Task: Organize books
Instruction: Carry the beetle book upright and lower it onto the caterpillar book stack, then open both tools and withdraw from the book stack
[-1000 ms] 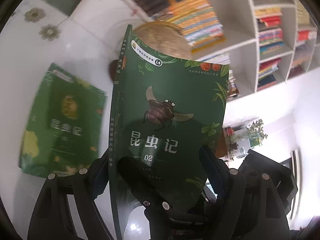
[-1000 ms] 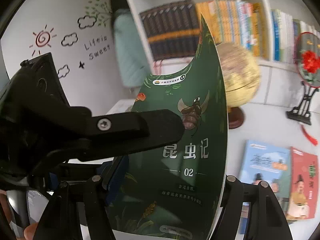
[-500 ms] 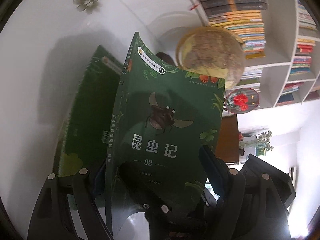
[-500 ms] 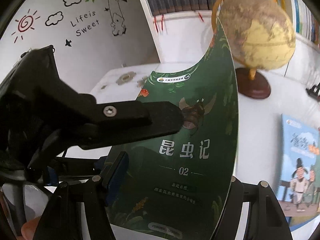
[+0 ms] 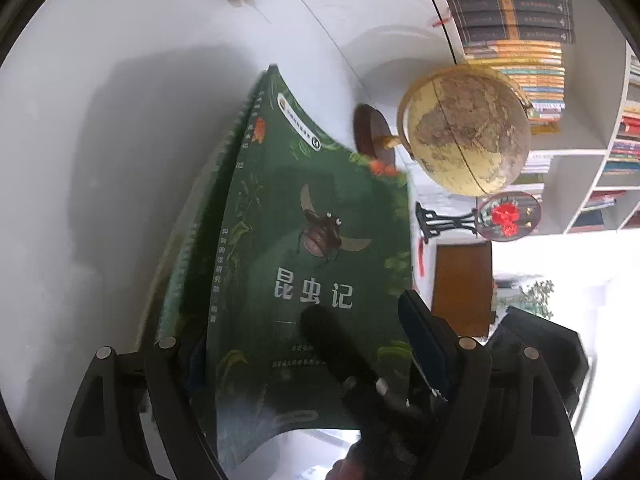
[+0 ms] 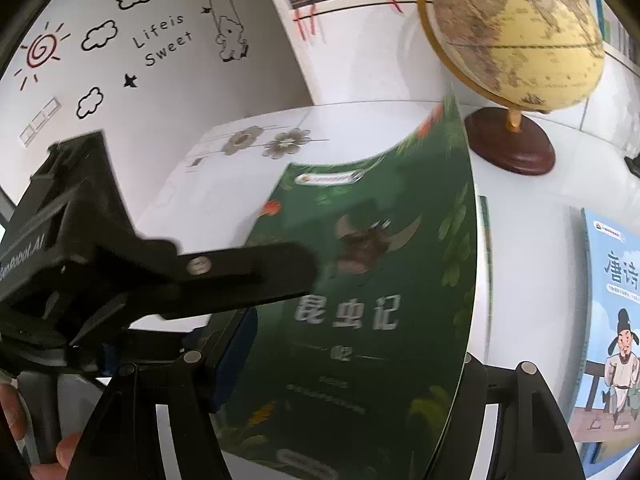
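A green book with a beetle on its cover stands tilted between the fingers of my left gripper, which is shut on its lower part. My right gripper is shut on the same green book, whose cover bows. One black finger of the right gripper lies across the cover in the left wrist view. In the right wrist view a finger of the left gripper crosses it from the left. Right beneath lies a second green book on the white table; whether they touch I cannot tell.
A yellow globe on a brown foot stands just behind the books. Beside it is a round red-flower ornament on a black stand. A blue picture book lies on the table to the right. Bookshelves fill the back wall.
Both grippers have come down with the green book toward the table. The second green book, first lying off to the left, now sits under the held one. The globe looks nearer.
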The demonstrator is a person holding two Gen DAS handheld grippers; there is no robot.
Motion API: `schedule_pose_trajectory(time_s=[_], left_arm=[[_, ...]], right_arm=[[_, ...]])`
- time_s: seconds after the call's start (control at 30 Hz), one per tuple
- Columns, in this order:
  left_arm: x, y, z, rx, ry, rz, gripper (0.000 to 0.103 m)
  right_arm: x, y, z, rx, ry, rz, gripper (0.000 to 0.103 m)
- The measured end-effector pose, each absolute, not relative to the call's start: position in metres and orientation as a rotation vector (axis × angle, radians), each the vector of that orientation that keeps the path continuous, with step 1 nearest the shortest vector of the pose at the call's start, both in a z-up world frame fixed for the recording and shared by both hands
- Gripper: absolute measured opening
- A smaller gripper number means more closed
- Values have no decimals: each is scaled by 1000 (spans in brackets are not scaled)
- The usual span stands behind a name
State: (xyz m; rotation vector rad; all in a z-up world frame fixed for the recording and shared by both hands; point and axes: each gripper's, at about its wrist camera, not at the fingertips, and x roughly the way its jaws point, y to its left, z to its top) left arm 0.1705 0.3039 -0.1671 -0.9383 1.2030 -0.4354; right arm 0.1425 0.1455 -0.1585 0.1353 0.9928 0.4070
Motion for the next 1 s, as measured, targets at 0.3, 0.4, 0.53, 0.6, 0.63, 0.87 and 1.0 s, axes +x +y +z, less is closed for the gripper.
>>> schedule_pose_trajectory(time_s=[0.3,0.4,0.53,0.6,0.63,0.87,1.0], left_arm=[[158,329,-151,-844,1163,-259,81],[148,324,-137,-773,1147,-224,81],[123,306,-107,-610,1130,-167,81],[105,292,-92,-574,1109,-189,81],[91,278,-81,-537,1101,-203,81],[13,173,-40,-379,1060,-339,81],[-19,112,-32,-373,1077,-400,81]], right_arm=[[150,105,-158,240,1012,348,71],[144,91,-147,246,989,322,71],[115,69,-120,194,947,320,71],[102,58,-112,170,945,311,71],[91,47,-108,167,946,299,71],[31,-36,-84,212,940,226,71],[-15,-99,-56,231,887,164,71]])
